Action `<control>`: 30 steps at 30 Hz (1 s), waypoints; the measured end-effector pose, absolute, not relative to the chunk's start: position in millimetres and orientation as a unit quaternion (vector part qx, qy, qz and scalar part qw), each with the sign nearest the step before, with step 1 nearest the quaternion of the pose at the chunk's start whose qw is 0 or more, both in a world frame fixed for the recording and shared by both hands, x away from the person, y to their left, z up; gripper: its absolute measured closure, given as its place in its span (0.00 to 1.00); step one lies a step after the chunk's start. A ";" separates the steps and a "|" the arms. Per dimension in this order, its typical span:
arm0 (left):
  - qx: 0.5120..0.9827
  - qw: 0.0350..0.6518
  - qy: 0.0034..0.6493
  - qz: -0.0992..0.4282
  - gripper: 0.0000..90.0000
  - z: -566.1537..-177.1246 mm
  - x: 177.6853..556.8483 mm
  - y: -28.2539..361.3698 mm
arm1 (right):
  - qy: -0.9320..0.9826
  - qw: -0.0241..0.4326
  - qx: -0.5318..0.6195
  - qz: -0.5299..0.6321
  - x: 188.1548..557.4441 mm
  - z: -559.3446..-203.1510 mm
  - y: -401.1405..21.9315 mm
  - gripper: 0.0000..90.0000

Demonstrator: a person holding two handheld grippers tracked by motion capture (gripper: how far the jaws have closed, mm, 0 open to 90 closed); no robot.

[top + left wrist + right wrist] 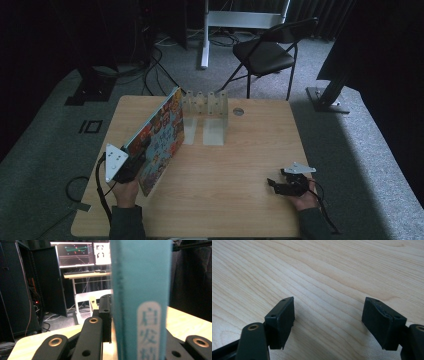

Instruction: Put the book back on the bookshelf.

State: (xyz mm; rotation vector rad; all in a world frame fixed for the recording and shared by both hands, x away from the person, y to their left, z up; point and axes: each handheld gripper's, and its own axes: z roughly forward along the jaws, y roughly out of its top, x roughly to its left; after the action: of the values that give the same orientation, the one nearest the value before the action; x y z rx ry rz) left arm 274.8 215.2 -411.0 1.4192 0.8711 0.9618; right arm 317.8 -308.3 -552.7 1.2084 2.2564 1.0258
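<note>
1. We see the left gripper at the near left of the table, its jaws closed on the near end of a book
2. In the left gripper view the book's teal spine stands upright between the jaws, with pale printed characters low on it
3. The book stands on its lower edge on the table, tilted, with its bright picture cover facing right
4. Its long axis runs from the near left by the gripper to the far right, where its far corner comes just beside a clear rack
5. The rack stands at the far middle of the table
6. The right gripper lies low at the near right, well apart from the book
7. Its jaws are spread wide with bare wood between them, and they hold nothing
8. A black folding chair stands on the floor beyond the table
</note>
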 end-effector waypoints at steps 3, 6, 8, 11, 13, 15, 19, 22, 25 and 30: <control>0.604 0.570 0.373 0.414 0.88 -409.7 275.9 214.5 | 0.803 0.191 0.430 0.365 317.8 -552.7 -308.3 0.29; 0.602 0.569 0.373 0.419 0.88 -408.6 276.9 212.6 | 0.803 0.191 0.430 0.365 317.8 -552.7 -308.3 0.29; 0.602 0.567 0.372 0.422 0.88 -407.4 277.6 211.7 | 0.803 0.191 0.430 0.365 317.8 -552.7 -308.3 0.29; 0.601 0.564 0.372 0.426 0.88 -405.9 279.0 209.7 | 0.803 0.191 0.430 0.365 317.8 -552.7 -308.4 0.29; 0.602 0.561 0.371 0.430 0.88 -405.5 279.8 208.0 | 0.803 0.191 0.430 0.365 317.8 -552.7 -308.4 0.29; 0.601 0.561 0.371 0.432 0.88 -405.4 280.6 206.3 | 0.804 0.191 0.429 0.365 317.9 -552.7 -308.4 0.29; 0.600 0.559 0.372 0.435 0.88 -405.0 282.4 204.1 | 0.803 0.191 0.430 0.365 317.8 -552.7 -308.4 0.29; 0.599 0.559 0.372 0.436 0.88 -404.5 283.6 202.2 | 0.803 0.191 0.430 0.365 317.8 -552.7 -308.4 0.29; 0.600 0.554 0.372 0.441 0.88 -403.7 283.2 200.3 | 0.803 0.191 0.430 0.365 317.8 -552.7 -308.4 0.29; 0.595 0.554 0.373 0.446 0.88 -401.3 283.8 198.8 | 0.803 0.191 0.430 0.365 317.9 -552.7 -308.4 0.29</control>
State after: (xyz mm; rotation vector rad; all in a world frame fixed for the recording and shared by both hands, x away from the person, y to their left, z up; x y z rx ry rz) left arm 283.8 198.8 -401.3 1.4066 0.8814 1.0549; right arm 317.9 -308.4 -552.7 1.2076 2.2568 1.0258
